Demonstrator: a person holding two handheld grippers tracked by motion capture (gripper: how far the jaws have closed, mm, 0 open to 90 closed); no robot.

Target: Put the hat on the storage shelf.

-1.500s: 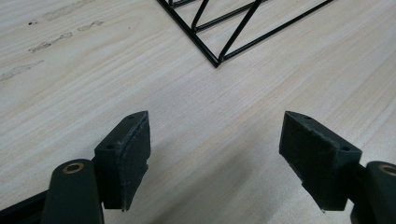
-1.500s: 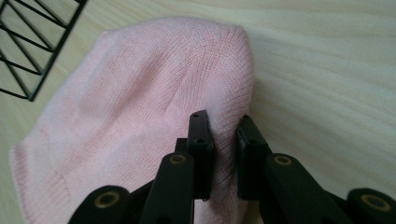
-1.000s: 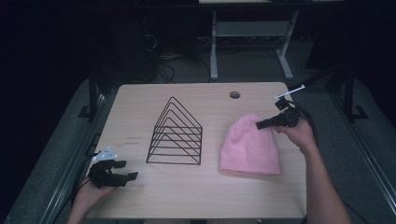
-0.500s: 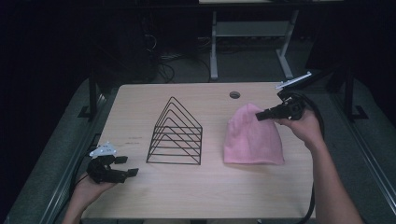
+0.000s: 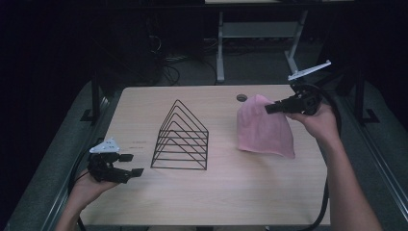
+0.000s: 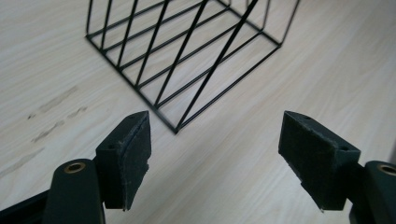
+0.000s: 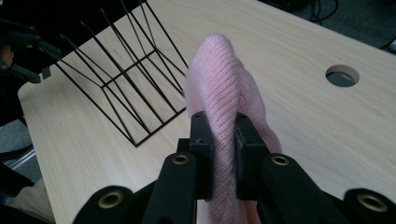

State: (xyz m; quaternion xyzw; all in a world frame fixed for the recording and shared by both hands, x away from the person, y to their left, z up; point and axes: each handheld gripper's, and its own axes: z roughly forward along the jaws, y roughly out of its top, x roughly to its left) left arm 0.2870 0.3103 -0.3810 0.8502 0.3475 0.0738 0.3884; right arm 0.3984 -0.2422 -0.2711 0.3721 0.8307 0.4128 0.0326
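My right gripper (image 7: 223, 135) pinches the pink hat (image 5: 263, 127) right of the rack (image 5: 181, 137) — left gripper (image 6: 215, 154) spread, holding nothing.

Ribbed pink knit hat (image 7: 224, 93), thin black wire rack (image 5: 183, 137), matt wood-grain table (image 5: 240, 192).

1. The rack (image 5: 181, 138) stands on the tabletop (image 5: 221, 192), a little left of its middle.
2. The hat (image 5: 263, 129) is right of the rack and well apart from it, its top lifted off the tabletop in the right claw (image 5: 269, 109) and its lower edge on the wood.
3. A hole (image 5: 241, 97) sits in the tabletop just behind the hat, near the far edge.
4. The left claw (image 5: 133, 164) is at the near left, just left of the rack's front corner and apart from it.
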